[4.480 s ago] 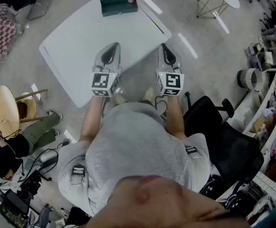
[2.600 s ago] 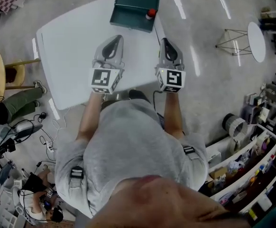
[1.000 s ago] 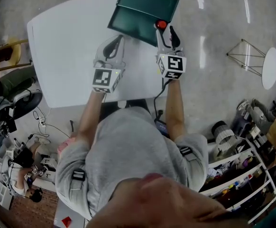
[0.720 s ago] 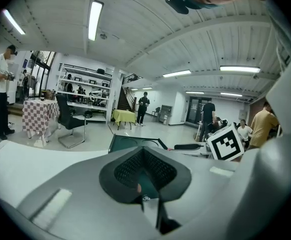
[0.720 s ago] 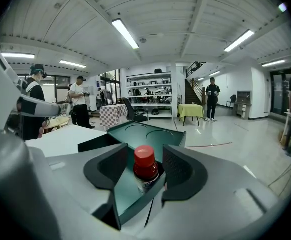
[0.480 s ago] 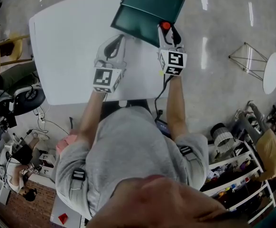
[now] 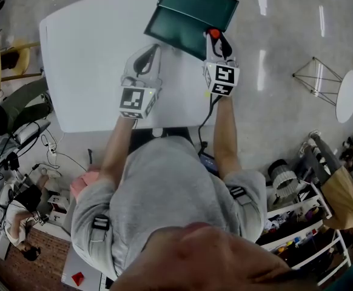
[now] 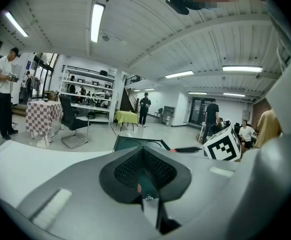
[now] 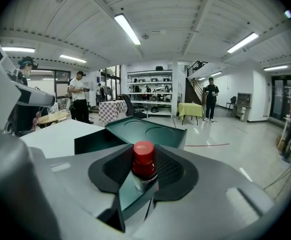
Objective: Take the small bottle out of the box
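Just now closing right tongs (image 7: 218,41) round small bottle (image 9: 144,160) at box (image 7: 188,17) corner, gripping for lift-out; with left tongs (image 7: 145,56) clenched empty over worktop (image 7: 85,59).

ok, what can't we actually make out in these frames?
- Bottle lower body and label: in the right gripper view, hidden between the jaws of the right gripper, which have just been closing on it.
- Bottle, head view: only the red cap shows; the gripper covers the rest.
- Box inside: head view, too dark and small to tell contents.
- Box, left gripper view: mostly behind the left gripper.
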Demonstrator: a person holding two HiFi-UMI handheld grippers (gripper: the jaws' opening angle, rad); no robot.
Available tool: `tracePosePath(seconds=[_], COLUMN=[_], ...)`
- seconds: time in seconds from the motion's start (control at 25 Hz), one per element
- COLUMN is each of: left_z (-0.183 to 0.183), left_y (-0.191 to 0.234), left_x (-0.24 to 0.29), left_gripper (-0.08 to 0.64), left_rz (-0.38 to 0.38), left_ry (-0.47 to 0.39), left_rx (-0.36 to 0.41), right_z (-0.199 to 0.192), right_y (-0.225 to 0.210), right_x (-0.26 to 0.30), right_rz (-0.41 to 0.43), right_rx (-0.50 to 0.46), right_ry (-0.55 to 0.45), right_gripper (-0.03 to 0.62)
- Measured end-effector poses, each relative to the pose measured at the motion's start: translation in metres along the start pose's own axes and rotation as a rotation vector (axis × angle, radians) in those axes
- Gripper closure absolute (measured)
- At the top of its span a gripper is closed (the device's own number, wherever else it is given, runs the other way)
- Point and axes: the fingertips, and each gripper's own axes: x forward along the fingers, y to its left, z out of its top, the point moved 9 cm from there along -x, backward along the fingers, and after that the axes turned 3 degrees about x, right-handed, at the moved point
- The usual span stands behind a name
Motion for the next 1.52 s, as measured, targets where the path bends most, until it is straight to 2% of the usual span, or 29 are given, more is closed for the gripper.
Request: tracePosePath(seconds=[0.36,0.76,1.52], left_z=[0.014,0.032,0.045], left_y=[-0.005,-0.013,0.016], left_x=[-0.014,-0.052,-0.152], left_gripper=[0.548,0.549,0.549], left_rz=[0.018,0.082,0.238], left_ry=[-0.032,-0.098,-0.192], left_rx=[0.014,0.037,0.041], right_z=[0.021,0.048,0.084], right_y=[0.003,0.020,0.117], right_x=[-0.018,-0.051,-0.088], right_rz=[0.008,0.054,0.221], right_rx=[-0.018,-0.065,-0.129], right_ry=[-0.049,-0.115,-0.211], right_gripper=[0.463,0.463,0.462])
